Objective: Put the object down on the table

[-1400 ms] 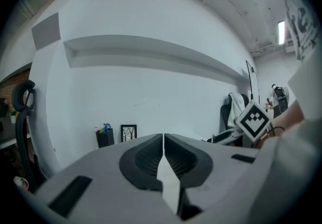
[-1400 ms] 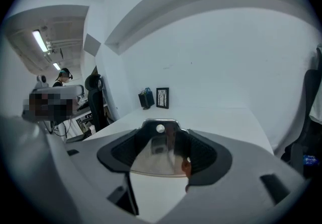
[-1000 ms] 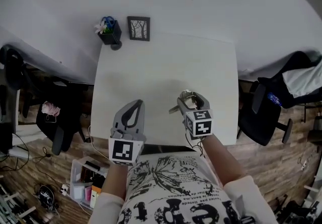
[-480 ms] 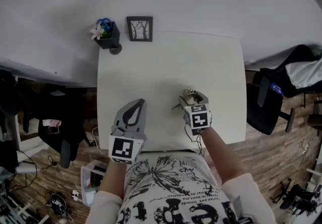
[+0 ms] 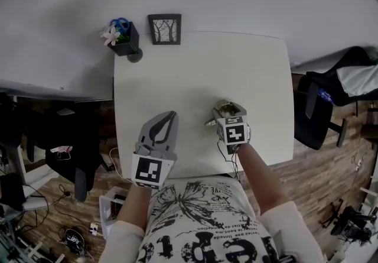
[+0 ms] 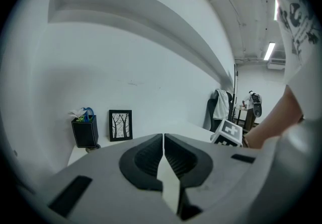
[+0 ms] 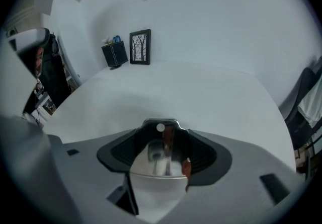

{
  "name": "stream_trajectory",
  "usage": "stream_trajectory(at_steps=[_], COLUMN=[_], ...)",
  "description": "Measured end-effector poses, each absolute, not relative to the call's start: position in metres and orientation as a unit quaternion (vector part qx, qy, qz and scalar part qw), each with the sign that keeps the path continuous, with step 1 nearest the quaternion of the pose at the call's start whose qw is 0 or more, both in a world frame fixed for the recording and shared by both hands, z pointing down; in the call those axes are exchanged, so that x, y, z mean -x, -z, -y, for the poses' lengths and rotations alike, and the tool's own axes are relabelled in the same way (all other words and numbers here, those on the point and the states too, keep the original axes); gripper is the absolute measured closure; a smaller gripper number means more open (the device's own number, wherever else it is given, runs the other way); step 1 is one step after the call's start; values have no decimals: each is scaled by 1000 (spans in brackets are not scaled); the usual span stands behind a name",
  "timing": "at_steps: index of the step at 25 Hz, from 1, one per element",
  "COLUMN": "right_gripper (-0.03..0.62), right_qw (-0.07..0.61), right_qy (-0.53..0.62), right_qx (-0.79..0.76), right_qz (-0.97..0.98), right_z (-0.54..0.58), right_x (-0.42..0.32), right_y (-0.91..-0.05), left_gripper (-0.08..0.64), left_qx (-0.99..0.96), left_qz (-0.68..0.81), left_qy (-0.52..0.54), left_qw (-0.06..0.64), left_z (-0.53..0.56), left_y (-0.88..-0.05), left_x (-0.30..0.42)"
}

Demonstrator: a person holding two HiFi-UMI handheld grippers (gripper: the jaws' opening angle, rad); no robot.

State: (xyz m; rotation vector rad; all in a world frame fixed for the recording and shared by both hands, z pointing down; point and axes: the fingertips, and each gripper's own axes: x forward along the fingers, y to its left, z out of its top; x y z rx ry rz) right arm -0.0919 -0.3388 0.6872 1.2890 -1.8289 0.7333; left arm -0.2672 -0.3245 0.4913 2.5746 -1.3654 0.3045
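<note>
Two hand-held grippers over a white bench (image 5: 195, 67)
Between wide-set jaws the right hand-held gripper (image 5: 228, 106) clasps a shiny metal object (image 5: 220, 113) over the bench's near right part (contact with the top cannot be told); the left hand-held gripper (image 5: 172, 115) is clenched tight, nothing in it.

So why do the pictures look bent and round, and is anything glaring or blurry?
Head view: the wide lens bows the edges of the table. Left gripper view: a dark round border, a curved wall ledge, close jaws look soft. Right gripper view: same border; the shiny metal object mirrors a bright spot, while the picture frame looks fairly sharp.
</note>
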Motion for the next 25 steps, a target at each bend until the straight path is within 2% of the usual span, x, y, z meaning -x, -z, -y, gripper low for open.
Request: stream_trajectory(at_steps=[11,14,17,20,25], right_gripper=[307,274,270,272,406], right_qw=[407,405,380,324,218], right_qy=[-311,-299,-285,-275,-230], right_qx=[-502,-512,-519,-513,-529], right_qz=[697,696,711,746,787], right_z=[341,339,339,341,343], right_x=[93,89,89,94,89], right_y=[-691,-687,-672,-645,-583], left_gripper=[548,548,548,548,548], left_qx=[-877,-878,-877,-876,-880], left_qz=[453,452,454,455,454], left_qy=[-111,-116,-117,-118,-107], left_qw=[111,109,106,107,90], left_z=[326,320,318,315,304], left_y=[-501,-499,-498,-491,-462], left_x=[269,266,261,252,233])
